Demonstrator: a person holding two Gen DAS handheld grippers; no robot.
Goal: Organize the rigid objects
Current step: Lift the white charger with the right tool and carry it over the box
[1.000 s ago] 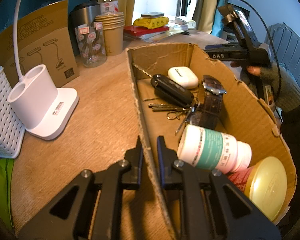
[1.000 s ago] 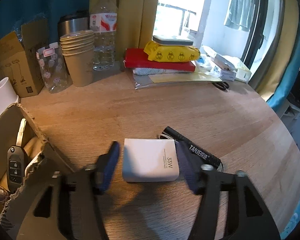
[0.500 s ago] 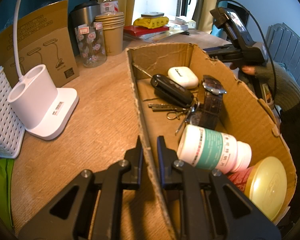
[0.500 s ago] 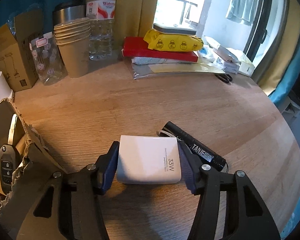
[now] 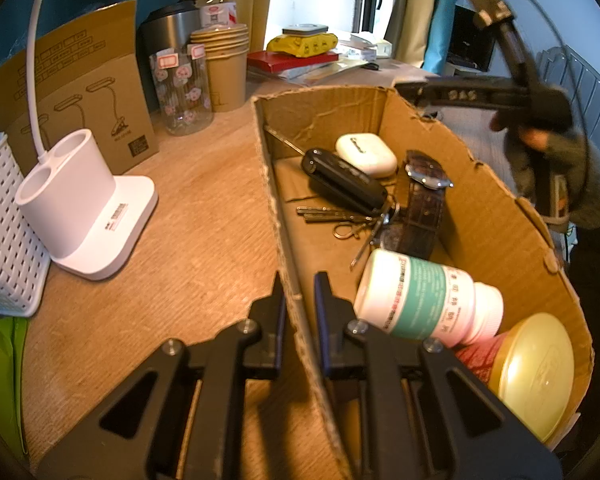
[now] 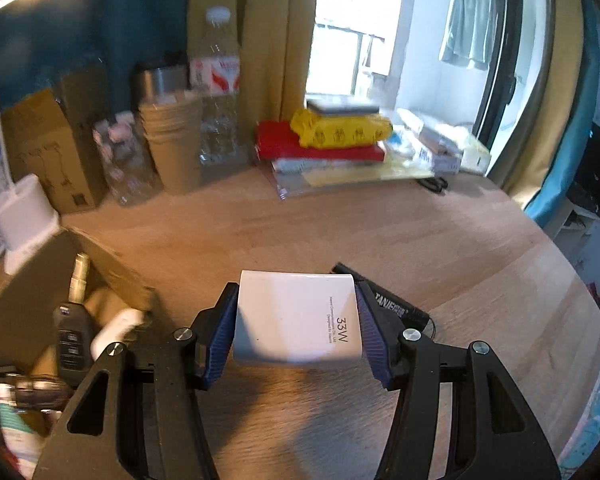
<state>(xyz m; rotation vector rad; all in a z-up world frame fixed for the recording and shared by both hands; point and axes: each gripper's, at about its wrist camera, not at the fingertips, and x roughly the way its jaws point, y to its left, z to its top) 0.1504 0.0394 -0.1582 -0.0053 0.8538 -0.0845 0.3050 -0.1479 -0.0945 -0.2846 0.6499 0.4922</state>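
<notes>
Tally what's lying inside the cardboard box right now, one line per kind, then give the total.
Car key fob with keys: 1
White earbud case: 1
Wristwatch: 1
Pill bottle: 1
Yellow-lidded jar: 1
Total: 5, all in the cardboard box.

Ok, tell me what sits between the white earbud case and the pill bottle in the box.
Left wrist view: the black car key with its metal keys and the watch.
</notes>
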